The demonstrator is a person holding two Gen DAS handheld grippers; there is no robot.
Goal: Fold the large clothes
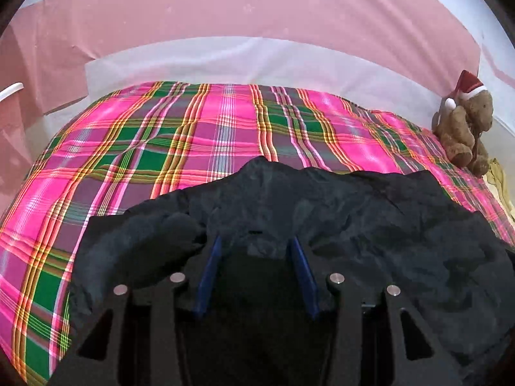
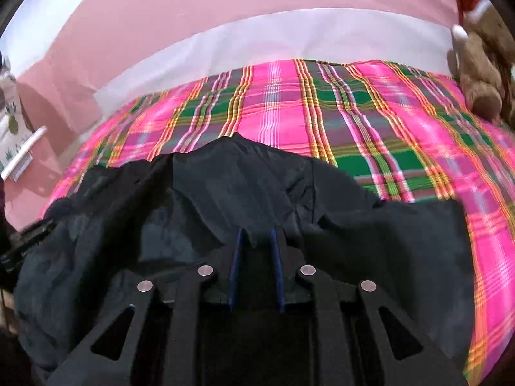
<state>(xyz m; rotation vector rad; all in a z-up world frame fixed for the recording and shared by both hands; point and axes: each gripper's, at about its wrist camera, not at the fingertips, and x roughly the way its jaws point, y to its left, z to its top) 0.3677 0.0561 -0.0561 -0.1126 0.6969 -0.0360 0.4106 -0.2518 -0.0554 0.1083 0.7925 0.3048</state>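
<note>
A large black garment (image 1: 370,212) lies crumpled on a pink and green plaid bedcover (image 1: 180,141). It also shows in the right wrist view (image 2: 199,193). My left gripper (image 1: 256,241) has its blue fingers (image 1: 210,267) wide apart, with black cloth lying between them. My right gripper (image 2: 256,238) has its blue fingers (image 2: 237,257) closer together, and a fold of the black garment sits between them. The fingertips of both are partly hidden by cloth.
A brown teddy bear (image 1: 463,122) in a red Santa hat sits at the bed's far right; it also shows in the right wrist view (image 2: 479,64). A pink wall (image 1: 225,9) with a white band stands behind the bed. A shelf edge (image 2: 22,157) shows at left.
</note>
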